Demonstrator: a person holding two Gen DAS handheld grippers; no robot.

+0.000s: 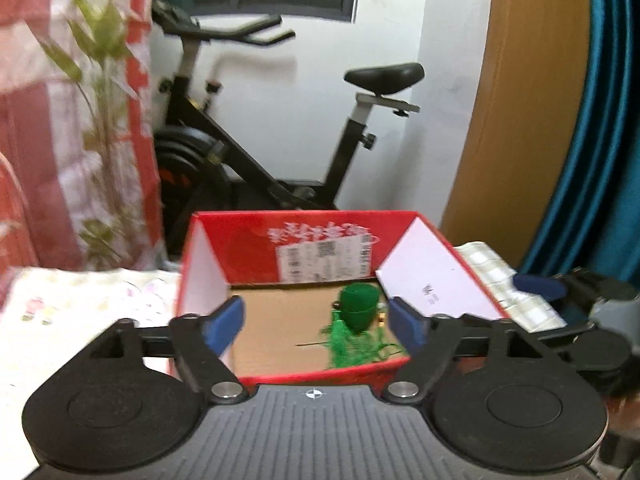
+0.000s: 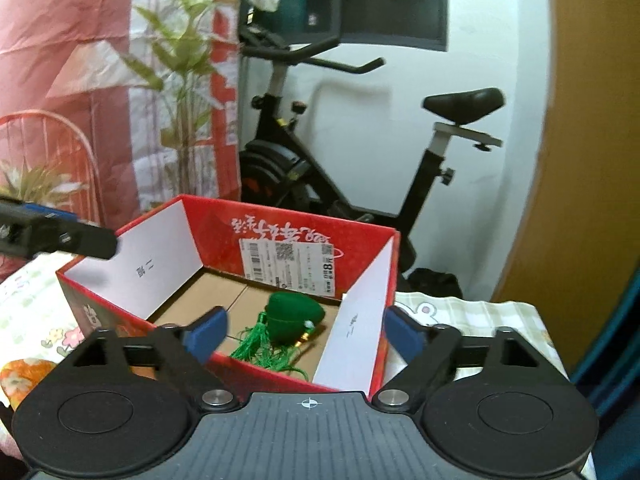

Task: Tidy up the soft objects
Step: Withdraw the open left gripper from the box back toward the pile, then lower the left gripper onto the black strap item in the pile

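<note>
A green soft ornament with a tassel [image 1: 357, 322] lies on the cardboard floor of an open red box [image 1: 320, 240] on the bed. It also shows in the right wrist view [image 2: 292, 326], inside the same box [image 2: 280, 236]. My left gripper [image 1: 318, 324] is open and empty, its blue pads above the box's near edge. My right gripper [image 2: 306, 332] is open and empty, also over the near edge. The right gripper shows at the right edge of the left wrist view [image 1: 560, 286]; the left gripper's finger [image 2: 60, 236] shows at the left of the right wrist view.
An exercise bike [image 1: 280, 128] stands behind the box against the white wall. A red and white curtain with a plant print [image 2: 100, 80] hangs at the left. A checked cloth [image 2: 460, 312] lies right of the box. A wooden panel [image 1: 532, 100] stands at the right.
</note>
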